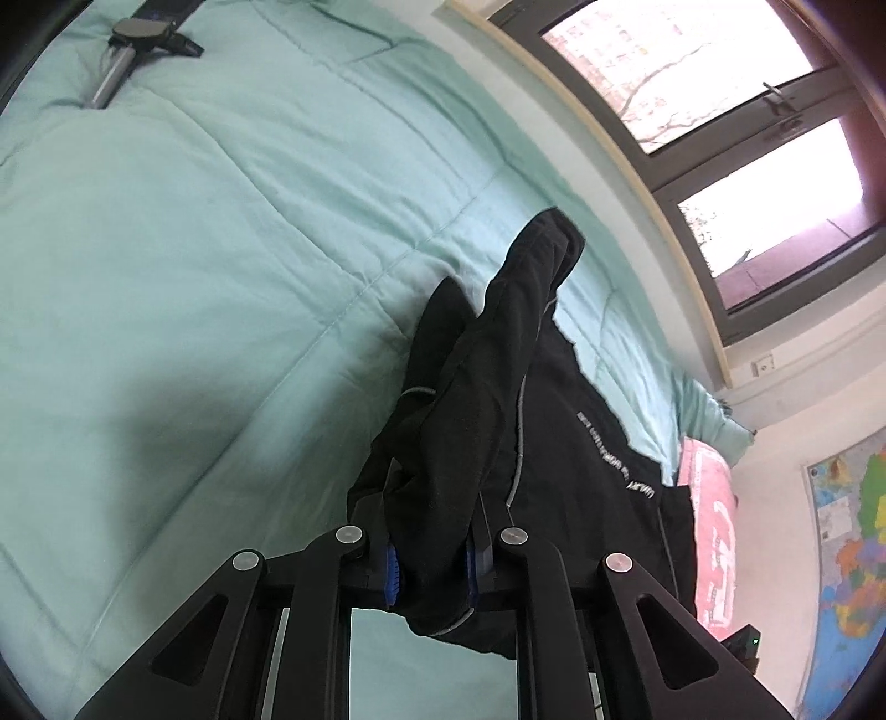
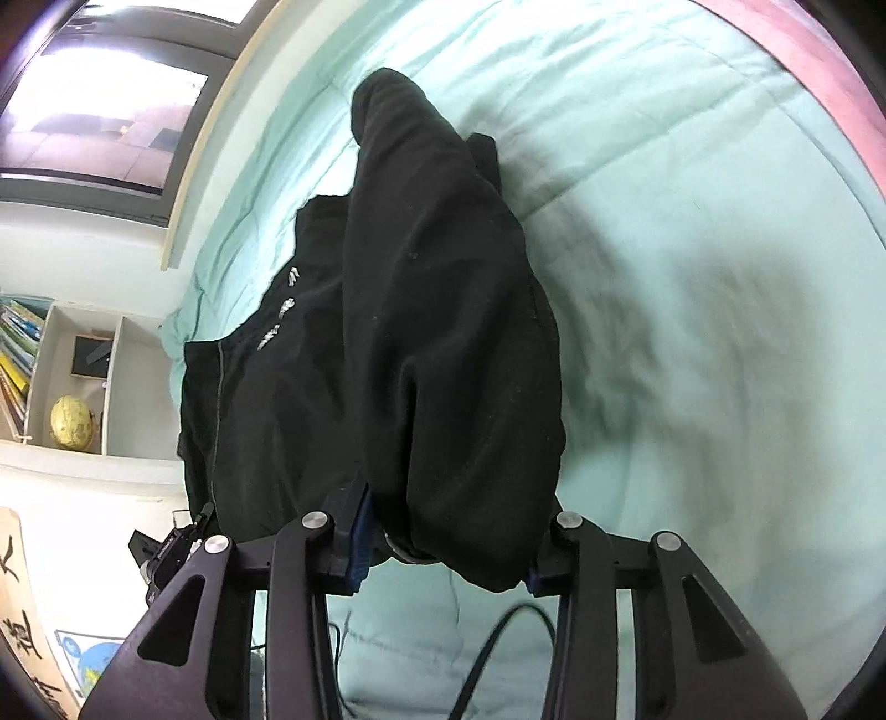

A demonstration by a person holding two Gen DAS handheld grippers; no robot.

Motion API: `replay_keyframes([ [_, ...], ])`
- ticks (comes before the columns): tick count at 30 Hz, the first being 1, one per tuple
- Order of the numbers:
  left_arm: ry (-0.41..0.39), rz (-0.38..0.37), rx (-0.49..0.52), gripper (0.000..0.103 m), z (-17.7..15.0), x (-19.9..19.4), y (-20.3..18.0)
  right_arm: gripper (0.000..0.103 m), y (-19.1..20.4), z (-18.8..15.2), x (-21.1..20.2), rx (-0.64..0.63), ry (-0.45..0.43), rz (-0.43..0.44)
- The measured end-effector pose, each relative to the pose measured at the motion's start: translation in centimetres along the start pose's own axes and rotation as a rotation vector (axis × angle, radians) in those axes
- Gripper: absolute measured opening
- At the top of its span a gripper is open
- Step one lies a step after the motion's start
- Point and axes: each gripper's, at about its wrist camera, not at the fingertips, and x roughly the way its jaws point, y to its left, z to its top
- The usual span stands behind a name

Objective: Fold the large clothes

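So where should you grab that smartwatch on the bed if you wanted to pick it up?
Probably by the strap, not the face. The smartwatch lies flat on the green quilt with its band stretched out to either side, so a gripper coming straight down could pinch across the narrow band just beside the face. Both grippers are busy now: the left gripper and right gripper each hold the black garment.

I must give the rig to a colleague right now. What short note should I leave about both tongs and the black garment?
Left tongs: shut on the black garment, holding a bunched edge.
Right tongs: shut on the same garment, holding a thicker bundle.
Garment: black, with grey piping and white lettering; part of it is raised by both tongs and the rest lies on the green quilt.
Done: both grips are taken, and cloth is gathered over itself.
Left: lay the held part down flat, smooth it and finish the folds. How many folds remain cannot be told.
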Motion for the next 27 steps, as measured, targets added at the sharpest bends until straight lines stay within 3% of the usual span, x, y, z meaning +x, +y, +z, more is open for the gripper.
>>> replay_keyframes([
  [6, 0.003, -0.016, 0.045, 0.015, -3.5, -5.2, 0.7, 0.044, -1.1, -5.2, -3.1, 0.007, -0.003, 0.008],
  [12, 0.017, -0.024, 0.002, 0.015, -8.0, -10.5, 3.4, 0.044, -1.3, -10.3, -5.8, -0.003, 0.008, 0.005],
  [18, 0.020, -0.020, 0.030, 0.015, -11.6, -15.6, 4.0, 0.044, -2.0, -14.8, -9.0, -0.009, 0.018, 0.009],
  [27, 0.062, 0.055, 0.110, 0.016, -15.0, -17.4, 4.8, 0.044, -4.1, -16.3, -8.7, -0.010, 0.070, -0.022],
])
